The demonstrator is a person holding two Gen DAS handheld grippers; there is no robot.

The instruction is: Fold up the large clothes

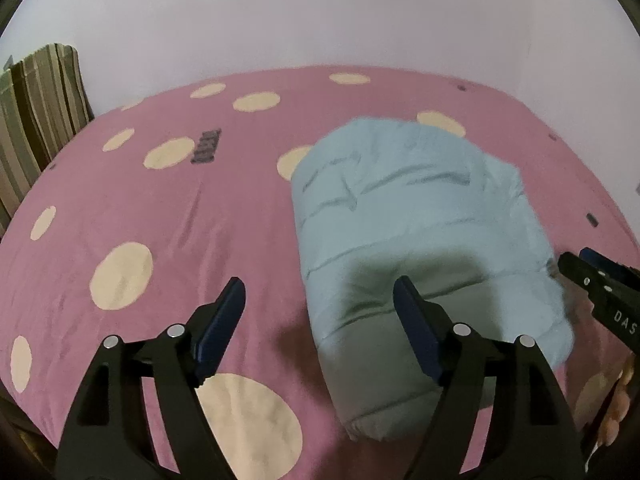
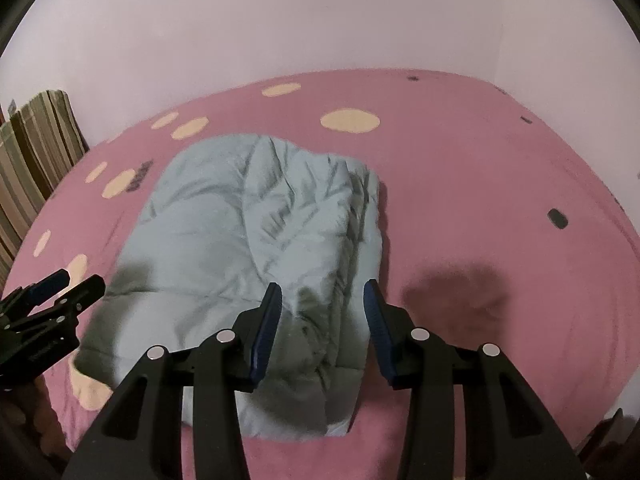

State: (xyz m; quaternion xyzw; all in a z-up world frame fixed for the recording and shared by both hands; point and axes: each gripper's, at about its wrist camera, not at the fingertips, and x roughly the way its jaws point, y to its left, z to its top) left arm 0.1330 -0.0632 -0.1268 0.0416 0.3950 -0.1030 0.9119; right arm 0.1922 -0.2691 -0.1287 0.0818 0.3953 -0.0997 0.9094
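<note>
Both the left gripper (image 1: 320, 300) and right gripper (image 2: 322, 304) hover spread and empty above the folded pale-blue jacket (image 2: 256, 240) lying just ahead; withdraw upward, clearing the fabric.

Garment: pale blue quilted padded jacket (image 2: 256, 240), folded, lying on the pink cream-dotted bedspread (image 2: 480, 184).
Right gripper (image 2: 322, 292): jaws apart above the jacket's near edge, gripping nothing.

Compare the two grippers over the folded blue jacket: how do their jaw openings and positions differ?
The left gripper stands wider open than the right gripper. The left straddles the blue jacket's left edge, one finger over the pink bedspread; the right sits over the jacket's right part. Both are empty and angled downward.
</note>
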